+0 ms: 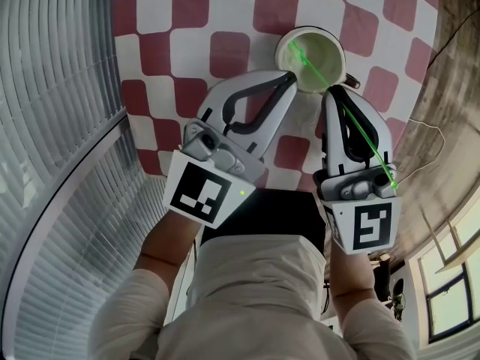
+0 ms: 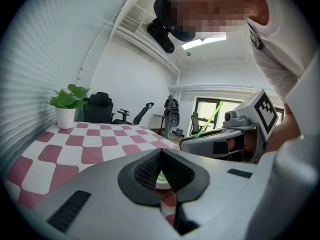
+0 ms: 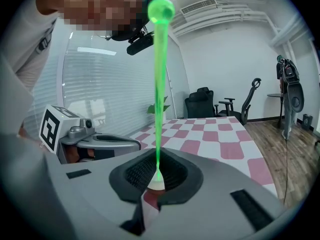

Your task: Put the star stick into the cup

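Note:
A white cup [image 1: 324, 49] stands on the red-and-white checked tablecloth [image 1: 187, 21]. The thin green star stick [image 1: 367, 147] slants from inside the cup back over my right gripper [image 1: 335, 91], which is shut on its middle. In the right gripper view the stick [image 3: 160, 84] rises from the pads to a rounded tip, and the cup [image 3: 156, 185] shows just below. My left gripper [image 1: 296, 79] sits at the cup's near-left rim. Its pads are closed, with the cup's rim [image 2: 161, 180] showing between them. The stick's lower end lies inside the cup.
A potted plant [image 2: 67, 106] stands at the table's far corner. Office chairs [image 2: 100, 109] and exercise gear line the back of the room. Window blinds [image 1: 52, 126] run along my left. The table's right edge meets wooden floor [image 1: 442, 88].

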The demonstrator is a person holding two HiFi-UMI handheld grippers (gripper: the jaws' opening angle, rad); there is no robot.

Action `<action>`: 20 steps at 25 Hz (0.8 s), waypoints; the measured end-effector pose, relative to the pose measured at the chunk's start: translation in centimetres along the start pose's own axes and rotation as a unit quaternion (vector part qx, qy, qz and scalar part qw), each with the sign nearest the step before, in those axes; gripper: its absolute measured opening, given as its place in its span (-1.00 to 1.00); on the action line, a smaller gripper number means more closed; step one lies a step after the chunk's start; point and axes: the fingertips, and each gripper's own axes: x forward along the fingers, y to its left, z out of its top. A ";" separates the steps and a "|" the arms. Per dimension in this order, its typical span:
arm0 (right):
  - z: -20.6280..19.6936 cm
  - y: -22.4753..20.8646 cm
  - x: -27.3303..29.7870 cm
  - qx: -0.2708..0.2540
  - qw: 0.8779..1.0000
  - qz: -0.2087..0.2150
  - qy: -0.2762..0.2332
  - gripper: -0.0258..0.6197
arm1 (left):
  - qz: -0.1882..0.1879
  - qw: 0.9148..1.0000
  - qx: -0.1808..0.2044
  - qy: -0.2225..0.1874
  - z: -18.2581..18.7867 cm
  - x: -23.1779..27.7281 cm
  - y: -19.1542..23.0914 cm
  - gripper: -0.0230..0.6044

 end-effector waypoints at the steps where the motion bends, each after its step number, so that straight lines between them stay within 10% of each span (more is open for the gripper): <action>1: -0.2 0.0 -0.1 -0.004 1.000 -0.002 0.003 -0.80 | -0.001 1.000 0.001 0.002 0.0 0.0 -0.1 -0.83; 20: -1.7 -0.9 -0.7 0.000 1.000 -0.014 0.013 -0.79 | -0.006 1.000 0.021 0.014 -0.3 0.1 -0.8 -0.83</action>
